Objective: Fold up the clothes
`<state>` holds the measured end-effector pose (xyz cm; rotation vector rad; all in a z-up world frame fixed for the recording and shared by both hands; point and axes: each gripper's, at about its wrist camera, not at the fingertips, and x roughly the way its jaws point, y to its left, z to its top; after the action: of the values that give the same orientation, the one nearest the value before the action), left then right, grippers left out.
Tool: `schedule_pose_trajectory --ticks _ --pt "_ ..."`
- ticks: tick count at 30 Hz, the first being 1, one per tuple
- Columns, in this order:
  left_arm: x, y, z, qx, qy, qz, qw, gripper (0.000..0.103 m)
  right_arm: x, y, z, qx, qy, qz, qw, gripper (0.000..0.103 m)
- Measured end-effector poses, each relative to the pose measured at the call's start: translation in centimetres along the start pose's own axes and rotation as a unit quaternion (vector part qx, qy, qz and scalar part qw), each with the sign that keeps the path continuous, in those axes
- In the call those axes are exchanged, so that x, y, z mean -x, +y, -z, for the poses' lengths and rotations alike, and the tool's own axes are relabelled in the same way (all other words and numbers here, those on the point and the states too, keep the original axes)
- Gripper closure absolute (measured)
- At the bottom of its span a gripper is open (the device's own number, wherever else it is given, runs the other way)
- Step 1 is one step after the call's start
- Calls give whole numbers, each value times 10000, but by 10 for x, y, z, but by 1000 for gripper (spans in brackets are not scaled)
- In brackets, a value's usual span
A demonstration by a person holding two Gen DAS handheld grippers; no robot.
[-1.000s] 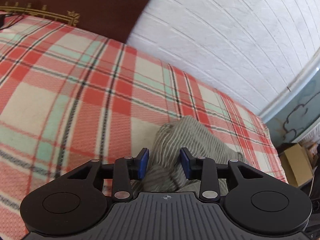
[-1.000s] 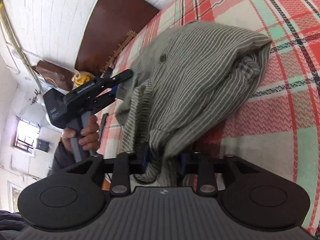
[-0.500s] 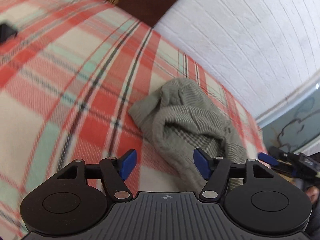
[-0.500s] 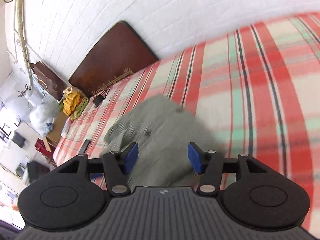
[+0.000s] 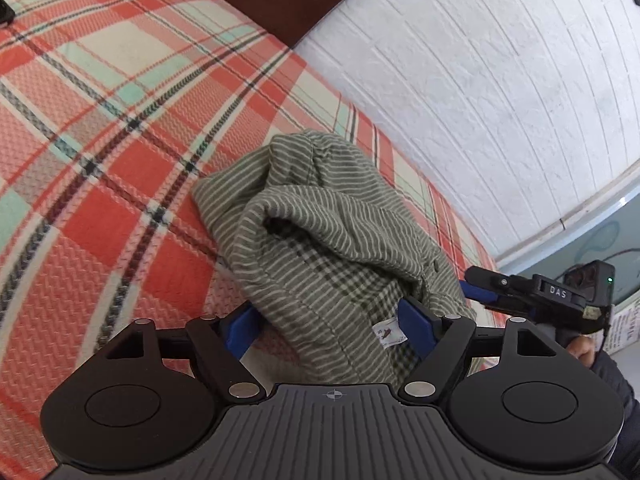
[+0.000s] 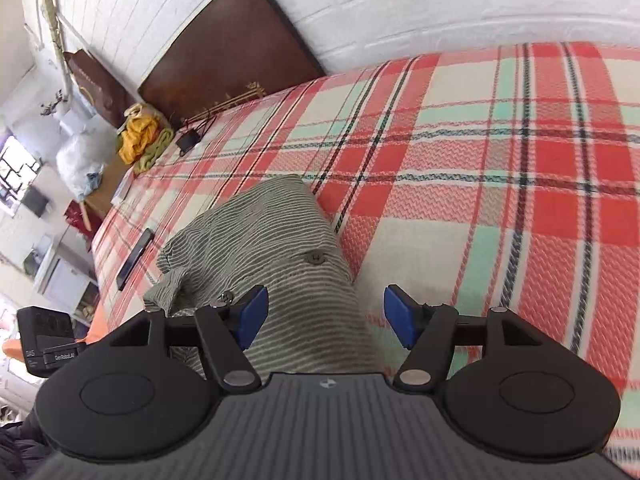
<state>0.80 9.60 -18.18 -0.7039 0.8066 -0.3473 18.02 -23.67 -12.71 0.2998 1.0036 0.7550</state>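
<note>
One striped grey-green garment (image 5: 320,240) is shown bunched on the plaid bed cover (image 5: 100,140); its checked lining and white label (image 5: 387,332) are seen only in the left wrist view, its two buttons (image 6: 315,257) only in the right. Two grippers are counted. The left gripper (image 5: 328,326) is spread wide about the garment's near end, the right gripper (image 6: 324,316) spread wide above it, nothing being gripped by either.
</note>
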Motion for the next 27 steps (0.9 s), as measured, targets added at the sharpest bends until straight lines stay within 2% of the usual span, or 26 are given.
schedule_pose_trajectory --ticks 6,7,8,10,11,12,15,18,20,22,24,27 --pt "-9 5 -4 179 -79 113 9997 18 -38 -22 -14 -164 540 -831 9949 36" --pt "-11 5 -5 208 -91 131 9997 18 -46 -25 -15 -230 631 -960 9931 38" --pt "-12 6 -5 237 -103 150 9996 19 -53 -29 -15 -359 745 -1113 9903 49" --pt "-14 4 -6 158 -161 31 9997 33 -59 -31 -14 -490 791 -1213 9882 58" --pt "-14 2 -7 71 -189 -39 9998 57 -59 -32 -13 -516 776 -1242 9879 65" --pt "-14 0 -8 10 -209 -49 9998 63 -54 -30 -12 -538 704 -1256 9881 71" --pt "-9 -7 -17 -192 -232 42 9995 75 -36 -22 -8 -542 418 -1273 9895 78" --pt "-9 -18 -36 -539 -179 115 9983 77 -5 -5 0 -564 -106 -1189 9913 79" --pt "-13 -29 -54 -869 -92 276 9958 77 16 3 13 -789 -479 -1082 9898 79" --pt "-20 -46 -74 -1409 -4 384 9893 77 37 11 29 -1091 -857 -972 9856 79" --pt "-31 -63 -91 -1981 148 491 9788 76 51 25 54 -1497 -1192 -716 9789 78" --pt "-56 -79 -103 -2493 532 484 9658 72 45 44 90 -1904 -1375 -319 9715 77"
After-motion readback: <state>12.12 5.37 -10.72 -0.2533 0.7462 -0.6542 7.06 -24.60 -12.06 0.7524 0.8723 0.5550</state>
